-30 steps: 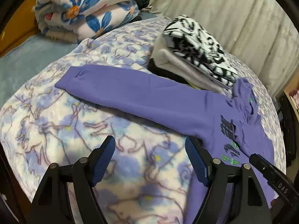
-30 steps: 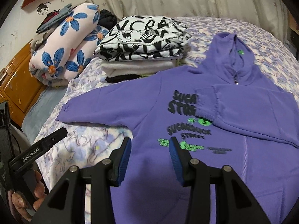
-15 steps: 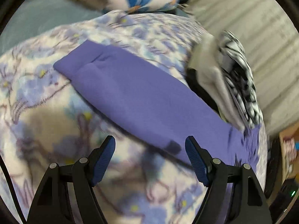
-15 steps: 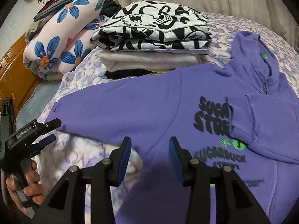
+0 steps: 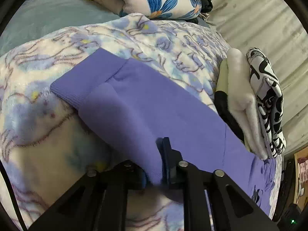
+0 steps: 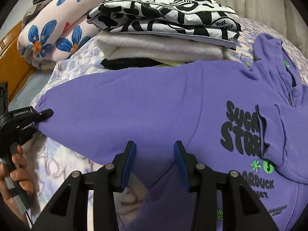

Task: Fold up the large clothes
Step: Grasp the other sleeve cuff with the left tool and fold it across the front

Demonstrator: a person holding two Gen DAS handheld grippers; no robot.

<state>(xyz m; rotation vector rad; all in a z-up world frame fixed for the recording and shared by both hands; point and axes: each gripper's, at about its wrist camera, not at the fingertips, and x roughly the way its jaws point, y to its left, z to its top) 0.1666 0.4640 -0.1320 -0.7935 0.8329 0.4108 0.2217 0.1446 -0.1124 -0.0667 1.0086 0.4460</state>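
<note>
A purple hoodie (image 6: pixel 154 100) with black and green print lies front up on the flowered bedspread (image 5: pixel 38 138). One sleeve (image 6: pixel 284 134) is folded across the chest. The other sleeve (image 5: pixel 146 104) stretches out to the left, with its ribbed cuff (image 5: pixel 80 80) at the far end. My left gripper (image 5: pixel 156 165) is shut on the near edge of this sleeve; it also shows in the right wrist view (image 6: pixel 41 113). My right gripper (image 6: pixel 154 161) is open, over the sleeve's underarm edge.
A stack of folded clothes, with a black-and-white patterned one (image 6: pixel 169 15) on top, lies just behind the hoodie. A rolled floral quilt (image 6: pixel 57 25) sits at the back left. A curtain (image 5: pixel 259 15) hangs behind the bed.
My left gripper moved forward onto the outstretched sleeve and closed on its edge. My right gripper moved left and closer, from the chest print to the underarm, and stayed open.
</note>
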